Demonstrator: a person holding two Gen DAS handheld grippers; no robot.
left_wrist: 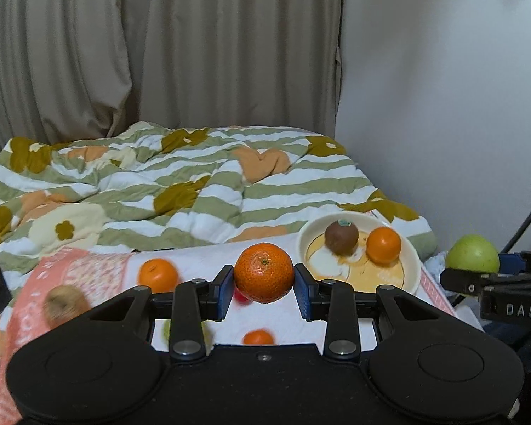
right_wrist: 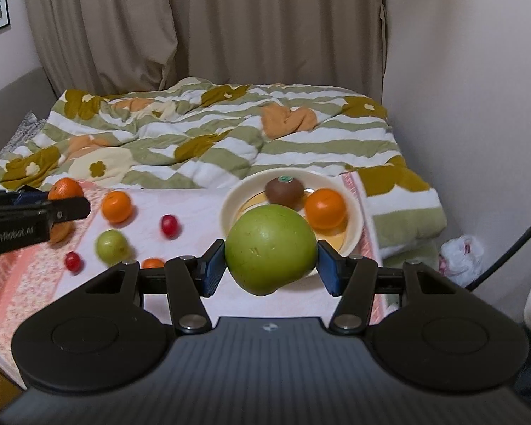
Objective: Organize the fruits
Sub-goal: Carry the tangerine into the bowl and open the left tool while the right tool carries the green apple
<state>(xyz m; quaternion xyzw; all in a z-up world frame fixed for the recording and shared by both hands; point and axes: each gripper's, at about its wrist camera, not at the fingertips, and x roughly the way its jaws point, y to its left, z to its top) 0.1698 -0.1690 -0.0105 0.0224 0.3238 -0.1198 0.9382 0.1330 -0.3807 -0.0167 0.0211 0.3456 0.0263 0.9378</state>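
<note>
My left gripper (left_wrist: 263, 285) is shut on a large mandarin (left_wrist: 263, 272) and holds it above the cloth, left of the cream bowl (left_wrist: 412, 265). My right gripper (right_wrist: 270, 265) is shut on a big green apple (right_wrist: 270, 248), held just in front of the bowl (right_wrist: 228, 209). The bowl holds a brown kiwi (right_wrist: 285, 189) and a small orange (right_wrist: 325, 208). On the cloth lie an orange (right_wrist: 116, 206), a small green fruit (right_wrist: 111, 245), two red grapes (right_wrist: 169, 225) (right_wrist: 73, 261) and a small orange (right_wrist: 153, 264) partly hidden. The left gripper also shows in the right wrist view (right_wrist: 67, 209).
The fruits lie on a pink and white towel (right_wrist: 194, 209) at the foot of a bed with a striped flower quilt (right_wrist: 230, 134). Curtains hang behind. A white wall stands to the right. A plastic bag (right_wrist: 462, 253) lies on the floor at the right.
</note>
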